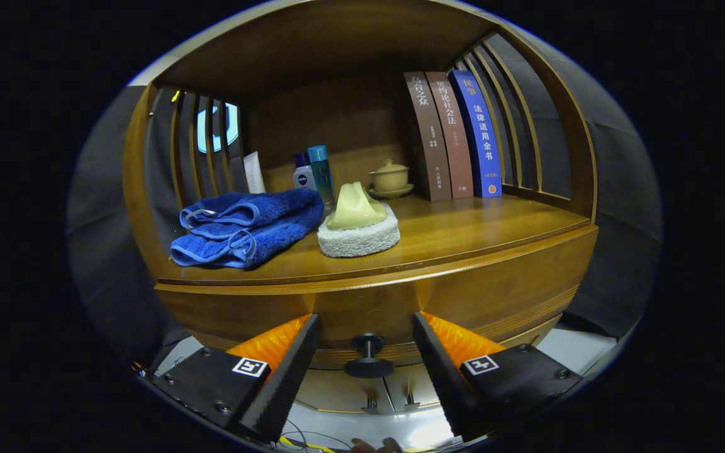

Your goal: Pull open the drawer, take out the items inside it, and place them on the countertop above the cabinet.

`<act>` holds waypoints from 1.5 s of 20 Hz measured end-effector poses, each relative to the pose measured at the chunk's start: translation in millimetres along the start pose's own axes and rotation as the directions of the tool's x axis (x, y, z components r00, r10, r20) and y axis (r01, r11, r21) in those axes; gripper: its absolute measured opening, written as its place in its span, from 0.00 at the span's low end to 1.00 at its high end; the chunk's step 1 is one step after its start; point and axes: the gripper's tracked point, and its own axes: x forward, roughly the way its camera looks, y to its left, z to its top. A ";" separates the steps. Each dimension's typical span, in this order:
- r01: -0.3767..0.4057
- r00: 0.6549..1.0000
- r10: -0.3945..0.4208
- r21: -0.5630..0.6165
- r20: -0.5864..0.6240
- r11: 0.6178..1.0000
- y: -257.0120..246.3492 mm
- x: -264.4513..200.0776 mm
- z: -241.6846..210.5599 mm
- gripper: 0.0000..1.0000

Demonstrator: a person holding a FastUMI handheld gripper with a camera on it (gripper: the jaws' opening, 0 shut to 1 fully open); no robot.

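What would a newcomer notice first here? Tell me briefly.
The folded blue towel on the countertop, with a sponge right beside it. Three upright books stand further back on the right. Below, the dark drawer knob sits between the open fingers of the gripper, untouched.

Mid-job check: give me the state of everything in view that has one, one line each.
Drawer: shut.
Drawer knob: between the fingers, not gripped.
Hand-held gripper: open.
Blue towel: folded, on the countertop.
Sponge: flat on the countertop.
Books: upright, leaning.
Lidded cup: lid on.
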 end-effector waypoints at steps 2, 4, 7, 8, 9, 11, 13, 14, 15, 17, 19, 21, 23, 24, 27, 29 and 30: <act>-0.006 1.000 0.006 -0.003 -0.001 1.000 0.1 -0.7 -0.8 0.97; -0.004 1.000 0.004 0.000 -0.007 1.000 -1.6 -4.2 -1.2 0.99; 0.001 1.000 -0.001 0.000 0.009 1.000 -3.0 -15.9 5.2 1.00; 0.001 1.000 -0.001 -0.005 0.018 1.000 -2.7 -20.7 9.6 0.99; -0.002 1.000 0.002 -0.009 0.027 1.000 -1.3 -27.3 15.1 0.99; -0.011 0.999 0.012 -0.016 0.049 1.000 2.5 -41.3 30.8 0.99; -0.024 0.996 0.027 -0.028 0.082 0.999 9.4 -56.7 52.3 1.00; -0.032 0.994 0.036 -0.040 0.103 0.999 14.1 -67.0 65.4 0.99; -0.040 0.991 0.046 -0.055 0.125 0.998 18.9 -78.6 79.4 0.99; -0.059 0.981 0.073 -0.084 0.177 0.995 29.8 -101.1 110.9 0.99; -0.072 0.968 0.093 -0.096 0.235 0.993 39.2 -125.4 145.0 0.99; -0.064 0.958 0.088 -0.095 0.273 0.993 41.0 -149.1 173.5 0.99; -0.060 0.951 0.085 -0.092 0.297 0.994 43.5 -172.2 196.2 0.99; -0.061 0.948 0.087 -0.091 0.305 0.994 45.3 -181.9 205.0 0.99; -0.058 0.933 0.096 -0.119 0.346 0.991 50.2 -212.7 225.3 0.99; -0.052 0.926 0.098 -0.134 0.365 0.990 52.9 -228.0 232.7 0.99; -0.053 0.923 0.099 -0.133 0.371 0.990 54.4 -232.6 235.5 0.99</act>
